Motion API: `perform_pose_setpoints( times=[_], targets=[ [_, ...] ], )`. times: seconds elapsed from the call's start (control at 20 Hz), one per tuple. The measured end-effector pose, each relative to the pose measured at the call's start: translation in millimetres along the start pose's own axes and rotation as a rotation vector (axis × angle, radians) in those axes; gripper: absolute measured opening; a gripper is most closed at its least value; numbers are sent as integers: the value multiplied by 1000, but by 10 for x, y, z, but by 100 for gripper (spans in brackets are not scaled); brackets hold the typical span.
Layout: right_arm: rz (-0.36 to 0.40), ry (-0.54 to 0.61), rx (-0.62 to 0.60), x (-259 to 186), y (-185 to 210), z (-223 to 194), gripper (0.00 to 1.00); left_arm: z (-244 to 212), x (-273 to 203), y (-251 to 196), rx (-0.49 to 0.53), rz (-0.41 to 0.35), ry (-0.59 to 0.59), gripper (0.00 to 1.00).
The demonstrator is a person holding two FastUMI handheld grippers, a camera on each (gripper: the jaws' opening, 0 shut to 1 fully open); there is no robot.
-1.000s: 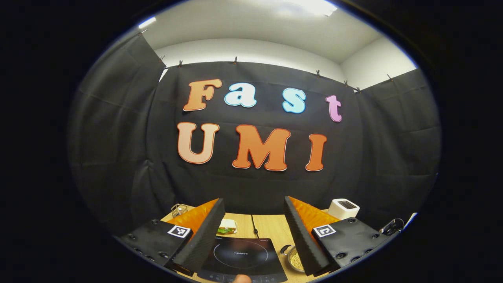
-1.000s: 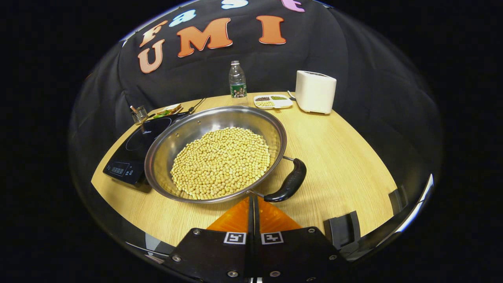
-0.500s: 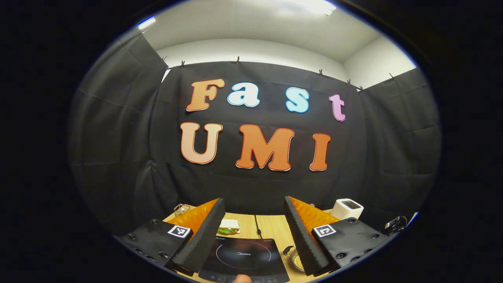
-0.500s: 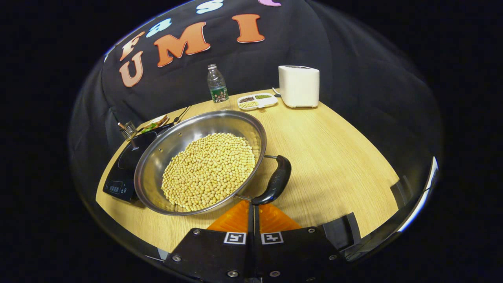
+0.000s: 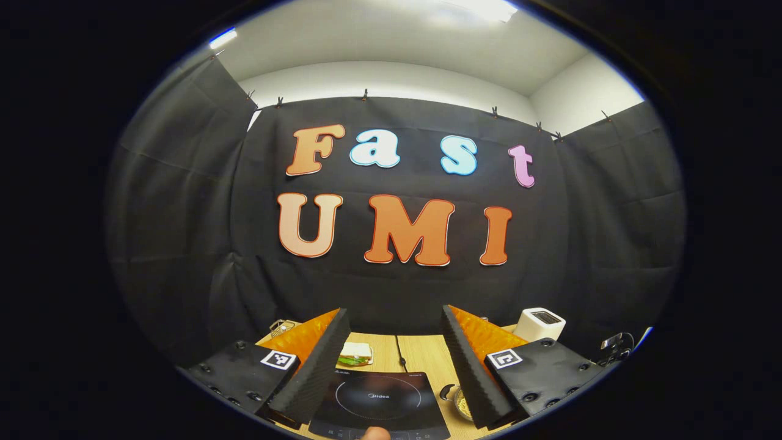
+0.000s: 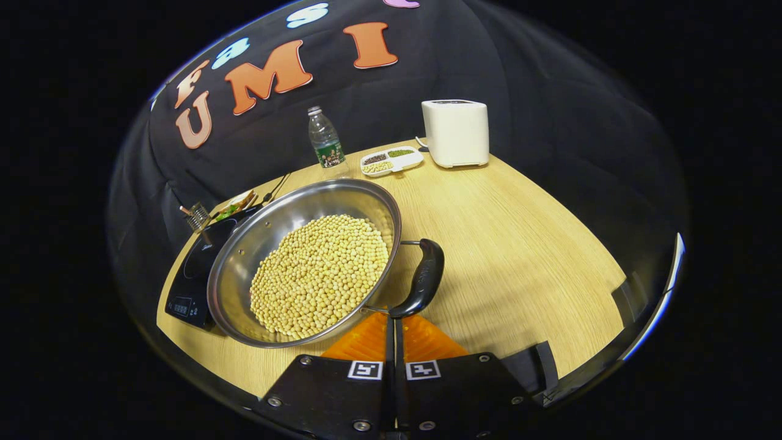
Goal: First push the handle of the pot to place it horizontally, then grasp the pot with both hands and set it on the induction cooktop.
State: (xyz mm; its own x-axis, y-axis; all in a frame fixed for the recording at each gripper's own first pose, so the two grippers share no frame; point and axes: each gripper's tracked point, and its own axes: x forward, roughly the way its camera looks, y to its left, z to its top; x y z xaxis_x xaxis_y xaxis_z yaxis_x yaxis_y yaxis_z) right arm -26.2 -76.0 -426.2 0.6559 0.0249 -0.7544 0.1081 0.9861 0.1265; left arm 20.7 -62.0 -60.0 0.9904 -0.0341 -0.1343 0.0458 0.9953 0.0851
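Right gripper [image 6: 394, 319] closed, empty, tips touching near end of pot handle [image 6: 421, 278]. Soybean-filled pot [image 6: 303, 260] right of induction cooktop [image 6: 190, 278]. Left gripper [image 5: 391, 342] open.

We count one pot [image 6: 305, 269] of soybeans at nine o'clock, one induction cooktop [image 6: 198, 269] beyond it, one bottle [image 6: 324, 143], one divided tray [image 6: 391, 161], one toaster [image 6: 455, 132] at twelve, one sandwich [image 5: 354, 353] and one wire basket [image 6: 197, 215].
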Motion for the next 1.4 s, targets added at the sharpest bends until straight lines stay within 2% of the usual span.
perform_pose_setpoints(
  times=[1.4],
  targets=[
    [-16,-13,18,400,-237,398,0,-57,175,-209,21,-19,9,98]
  ],
)
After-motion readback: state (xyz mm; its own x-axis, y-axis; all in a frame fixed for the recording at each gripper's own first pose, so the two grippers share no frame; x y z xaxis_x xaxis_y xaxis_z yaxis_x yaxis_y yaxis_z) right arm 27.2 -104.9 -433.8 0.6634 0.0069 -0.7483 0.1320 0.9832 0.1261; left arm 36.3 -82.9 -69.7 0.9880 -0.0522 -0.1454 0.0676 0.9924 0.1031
